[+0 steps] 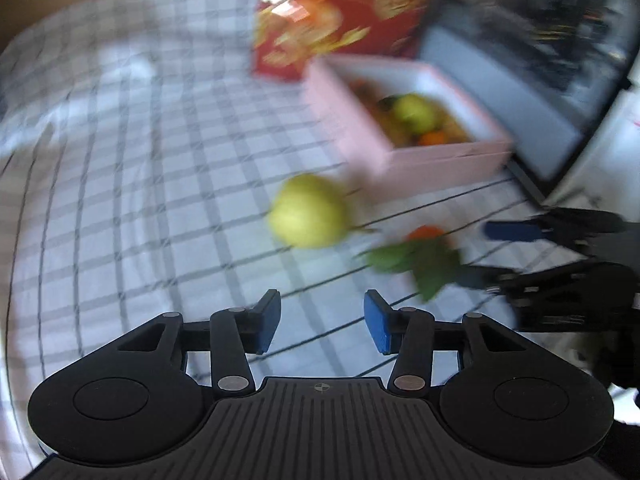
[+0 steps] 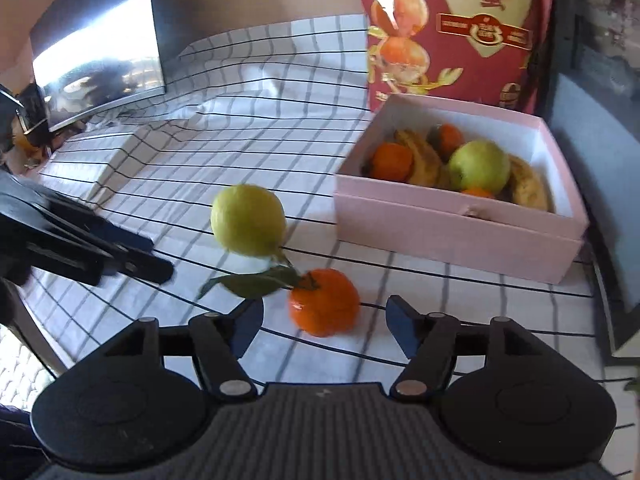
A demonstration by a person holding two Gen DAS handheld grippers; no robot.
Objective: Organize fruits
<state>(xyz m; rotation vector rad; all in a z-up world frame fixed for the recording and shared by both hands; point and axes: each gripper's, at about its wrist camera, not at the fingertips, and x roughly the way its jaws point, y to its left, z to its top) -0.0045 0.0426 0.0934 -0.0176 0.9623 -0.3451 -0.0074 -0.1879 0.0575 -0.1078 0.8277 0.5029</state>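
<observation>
A yellow-green pear-like fruit (image 1: 308,211) (image 2: 248,220) lies on the checked cloth. Beside it lies an orange tangerine (image 2: 325,302) with green leaves (image 2: 256,283); in the left wrist view the tangerine (image 1: 425,233) is mostly behind its leaves (image 1: 416,262). A pink box (image 2: 448,226) (image 1: 360,120) holds a green apple (image 2: 479,167), bananas and tangerines. My left gripper (image 1: 321,322) is open and empty, short of the yellow fruit. My right gripper (image 2: 322,326) is open, its jaws either side of the tangerine, not touching it.
A red printed bag (image 2: 452,28) (image 1: 340,12) stands behind the box. A monitor (image 2: 100,64) stands at the far left of the right wrist view. The left gripper shows at the left of the right wrist view (image 2: 80,248), and the right gripper at the right of the left wrist view (image 1: 560,272).
</observation>
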